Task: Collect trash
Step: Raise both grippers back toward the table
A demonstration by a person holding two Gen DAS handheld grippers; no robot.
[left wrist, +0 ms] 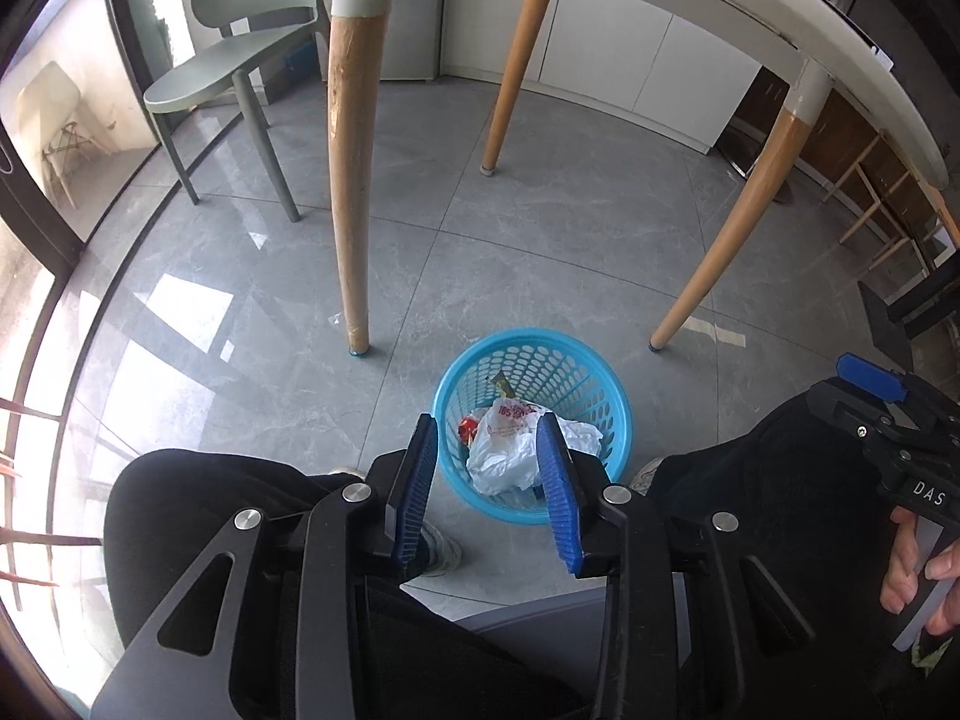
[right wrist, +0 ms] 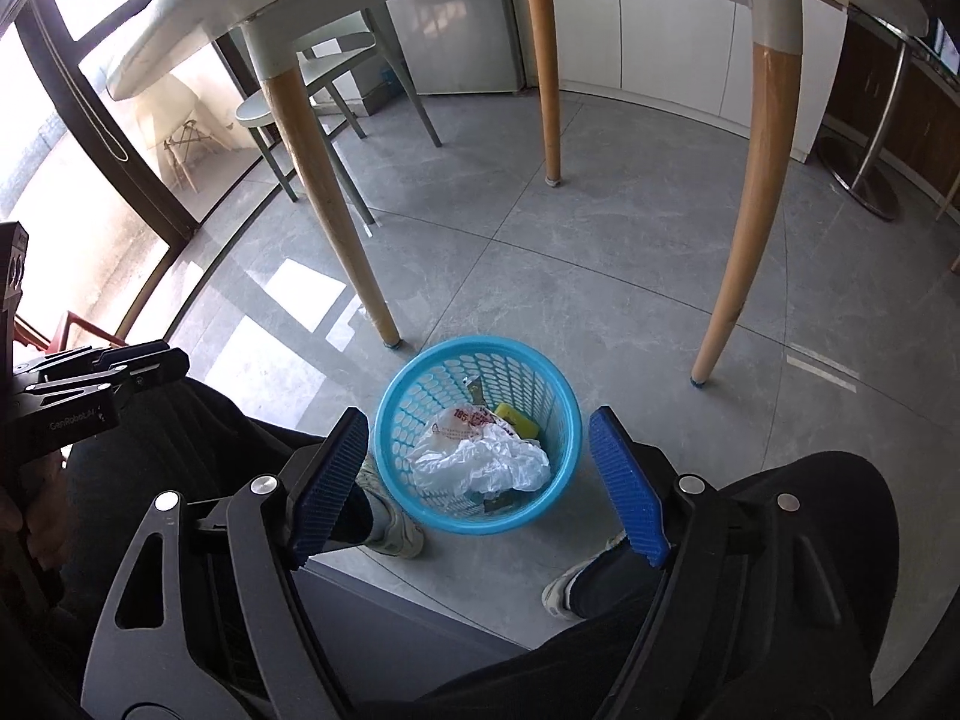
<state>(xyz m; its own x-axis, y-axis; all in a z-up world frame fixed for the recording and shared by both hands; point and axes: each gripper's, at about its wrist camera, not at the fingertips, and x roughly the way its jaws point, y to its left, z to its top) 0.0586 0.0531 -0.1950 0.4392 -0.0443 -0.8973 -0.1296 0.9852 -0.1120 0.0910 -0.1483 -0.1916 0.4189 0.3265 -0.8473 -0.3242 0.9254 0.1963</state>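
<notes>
A round blue plastic basket stands on the grey tiled floor between the person's feet. Inside lies a crumpled white plastic bag with red print, beside a red wrapper and a yellow piece. My left gripper hangs high above the basket, open, with nothing between its blue pads. My right gripper also hangs above the basket, open wider and empty. In the left wrist view the right gripper shows at the right edge, held by a hand.
A white table on wooden legs stands just beyond the basket. A green chair sits at the back left by the glass door. The person's black-trousered knees and white shoes flank the basket.
</notes>
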